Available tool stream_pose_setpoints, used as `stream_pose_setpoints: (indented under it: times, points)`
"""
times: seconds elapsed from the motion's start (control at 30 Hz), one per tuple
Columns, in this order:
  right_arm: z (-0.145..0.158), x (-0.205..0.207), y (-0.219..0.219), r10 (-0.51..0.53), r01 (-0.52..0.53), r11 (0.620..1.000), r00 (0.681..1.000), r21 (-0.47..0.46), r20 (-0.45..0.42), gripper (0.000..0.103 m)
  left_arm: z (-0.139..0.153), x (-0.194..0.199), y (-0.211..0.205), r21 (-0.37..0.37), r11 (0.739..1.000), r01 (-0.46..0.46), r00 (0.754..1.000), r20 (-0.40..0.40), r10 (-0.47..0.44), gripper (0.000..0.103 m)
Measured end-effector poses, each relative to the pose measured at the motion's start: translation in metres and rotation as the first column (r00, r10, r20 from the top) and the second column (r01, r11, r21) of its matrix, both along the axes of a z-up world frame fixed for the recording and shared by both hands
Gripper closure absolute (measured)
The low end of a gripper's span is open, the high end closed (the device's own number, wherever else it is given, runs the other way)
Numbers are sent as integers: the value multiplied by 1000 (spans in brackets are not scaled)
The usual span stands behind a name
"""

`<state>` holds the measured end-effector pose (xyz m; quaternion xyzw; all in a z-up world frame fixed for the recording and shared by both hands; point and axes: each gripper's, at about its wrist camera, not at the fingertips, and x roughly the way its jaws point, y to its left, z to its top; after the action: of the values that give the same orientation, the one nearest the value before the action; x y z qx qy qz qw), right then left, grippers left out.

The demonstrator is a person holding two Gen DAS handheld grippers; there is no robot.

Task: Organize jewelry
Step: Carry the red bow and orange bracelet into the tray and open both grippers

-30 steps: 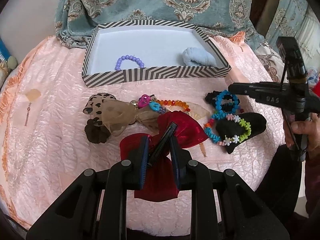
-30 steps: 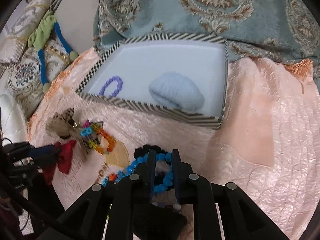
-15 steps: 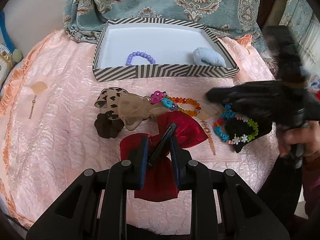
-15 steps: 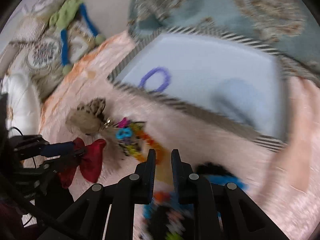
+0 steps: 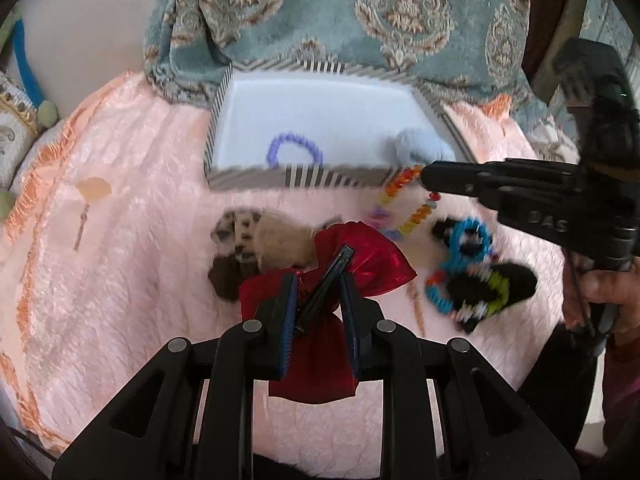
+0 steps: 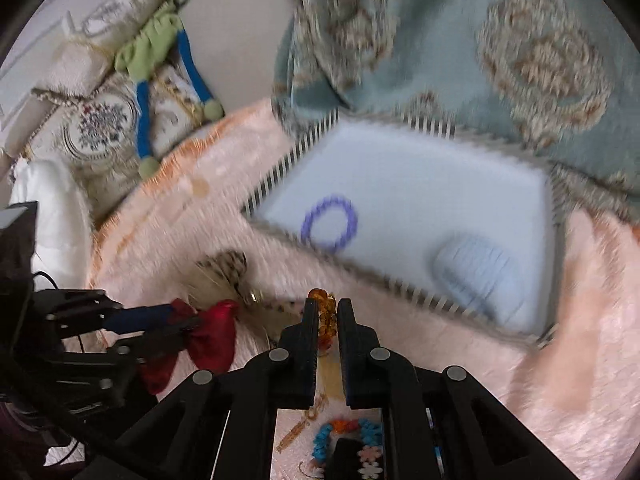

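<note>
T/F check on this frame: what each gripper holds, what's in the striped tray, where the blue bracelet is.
1. The right gripper is shut on the orange bead bracelet. True; its jaws have just been closing, with beads between them.
2. The left gripper holds nothing. False: it grips the black clip of the red bow.
3. The striped tray holds a purple bracelet. True.
4. The tray also holds the red bow. False: the other thing in it is a light blue scrunchie; the bow is outside.
5. The blue bracelet lies on the pink cloth, outside the tray. True.
</note>
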<state>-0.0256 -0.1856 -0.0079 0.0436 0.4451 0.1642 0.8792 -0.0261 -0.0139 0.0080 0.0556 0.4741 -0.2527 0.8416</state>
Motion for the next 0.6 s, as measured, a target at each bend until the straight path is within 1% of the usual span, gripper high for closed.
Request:
stream_pose_setpoints:
  times: [0.07, 0.17, 0.3, 0.43, 0.6]
  points:
    - [17, 2, -5, -14, 14, 1000, 999, -15, 31, 95, 10, 7, -4, -8, 1000, -9, 1000, 19, 9, 82]
    - [33, 9, -16, -38, 40, 999, 997, -20, 59, 95, 25, 20, -11, -7, 1000, -22, 998, 53, 22, 82]
    - [51, 20, -33, -67, 71, 997, 994, -38, 89, 95, 42, 42, -25, 15, 999, -39, 993, 111, 37, 82]
    - [56, 36, -43, -87, 92, 995, 991, -46, 101, 95, 48, 68, -39, 38, 997, -63, 987, 148, 57, 82]
    - [47, 63, -51, -103, 108, 993, 991, -51, 84, 95, 43, 107, -58, 62, 993, -98, 983, 159, 87, 82]
